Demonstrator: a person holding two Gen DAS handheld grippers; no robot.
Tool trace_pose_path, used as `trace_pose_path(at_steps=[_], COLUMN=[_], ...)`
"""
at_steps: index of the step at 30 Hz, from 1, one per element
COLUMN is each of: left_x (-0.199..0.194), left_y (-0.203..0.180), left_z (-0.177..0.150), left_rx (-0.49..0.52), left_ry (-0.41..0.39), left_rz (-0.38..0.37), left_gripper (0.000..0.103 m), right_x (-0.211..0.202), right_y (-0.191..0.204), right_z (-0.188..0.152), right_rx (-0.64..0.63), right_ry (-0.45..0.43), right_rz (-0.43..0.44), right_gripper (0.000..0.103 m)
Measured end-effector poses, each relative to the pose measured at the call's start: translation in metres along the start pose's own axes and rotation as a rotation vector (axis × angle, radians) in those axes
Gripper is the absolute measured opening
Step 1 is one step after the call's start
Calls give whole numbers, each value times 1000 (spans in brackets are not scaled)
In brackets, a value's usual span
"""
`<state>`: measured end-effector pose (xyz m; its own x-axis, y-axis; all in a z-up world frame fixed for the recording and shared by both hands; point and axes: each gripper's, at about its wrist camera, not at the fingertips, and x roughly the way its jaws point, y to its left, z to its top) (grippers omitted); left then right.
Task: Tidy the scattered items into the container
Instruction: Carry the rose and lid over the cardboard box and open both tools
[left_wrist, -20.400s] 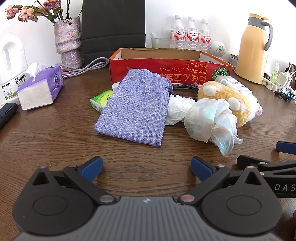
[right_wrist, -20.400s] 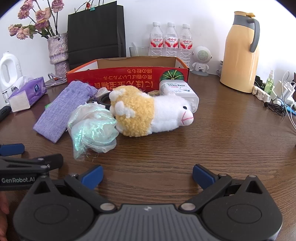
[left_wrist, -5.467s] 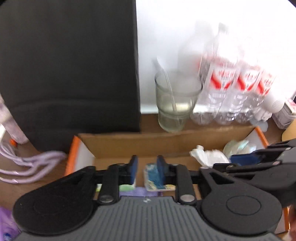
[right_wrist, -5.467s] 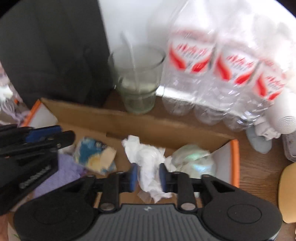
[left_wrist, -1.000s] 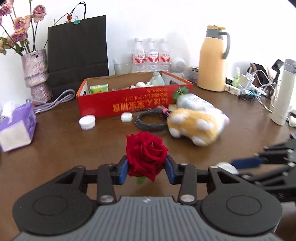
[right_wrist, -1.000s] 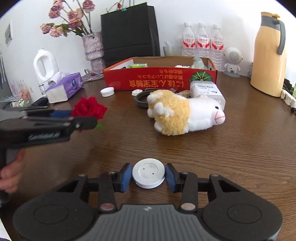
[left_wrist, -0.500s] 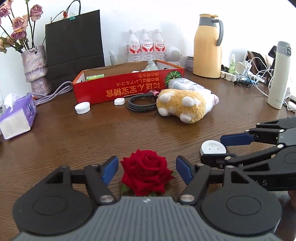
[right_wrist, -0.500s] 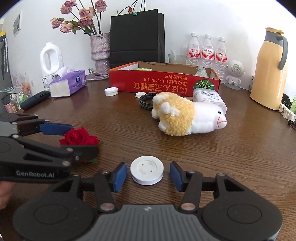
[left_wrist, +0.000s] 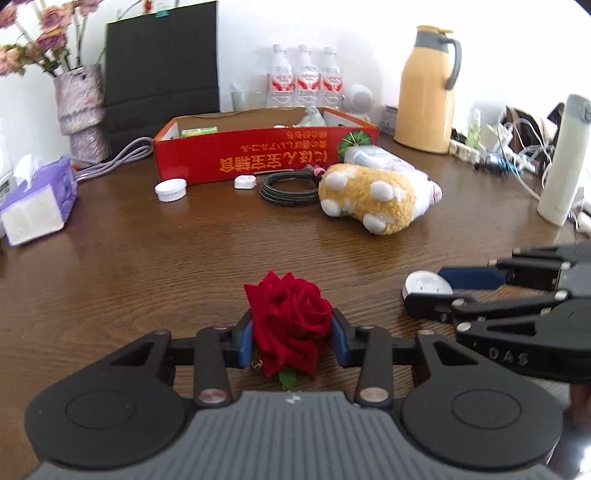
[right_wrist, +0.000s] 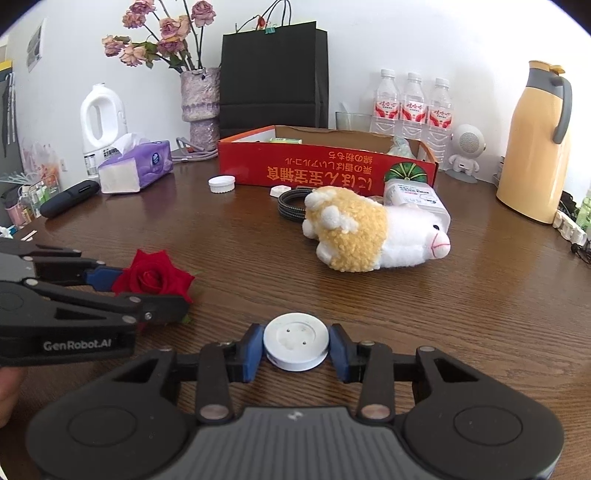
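Near the red cardboard box (left_wrist: 258, 155), on the tabletop (left_wrist: 147, 258), the left wrist view shows the left gripper (left_wrist: 291, 334) with jaws closed on a red rose (left_wrist: 290, 321). From the right wrist, the right gripper (right_wrist: 295, 349) pinches a white round disc (right_wrist: 295, 341), well short of that box, beyond the plush sheep (right_wrist: 373, 236).
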<state>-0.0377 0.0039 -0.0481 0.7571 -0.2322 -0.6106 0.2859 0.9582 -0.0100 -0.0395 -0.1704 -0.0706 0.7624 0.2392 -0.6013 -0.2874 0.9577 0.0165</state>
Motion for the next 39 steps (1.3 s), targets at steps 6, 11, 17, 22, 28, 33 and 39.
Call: trace_pose_path(at_steps=[6, 11, 17, 22, 28, 33, 39], left_x=[-36, -60, -53, -14, 71, 168, 291], left_y=[-12, -28, -31, -10, 30, 68, 59], left_z=[-1, -2, 19, 99, 234, 299, 300], left_rx=[30, 66, 63, 29, -43, -130, -125], left_ry=[-139, -243, -279, -359, -318, -100, 212], left_rz=[44, 60, 24, 39, 51, -21, 5], left_gripper=[40, 41, 41, 40, 41, 42, 42], right_x=[-26, -56, -69, -44, 21, 90, 213], right_y=[0, 4, -13, -48, -99, -133, -156], right_z=[0, 0, 15, 84, 215, 298, 315], right_rx=[42, 58, 114, 150, 230, 228, 220], right_ry=[-78, -191, -269, -326, -325, -162, 158], right_rz=[-9, -48, 6, -27, -1, -2, -68], right_gripper=[38, 38, 38, 38, 38, 38, 38])
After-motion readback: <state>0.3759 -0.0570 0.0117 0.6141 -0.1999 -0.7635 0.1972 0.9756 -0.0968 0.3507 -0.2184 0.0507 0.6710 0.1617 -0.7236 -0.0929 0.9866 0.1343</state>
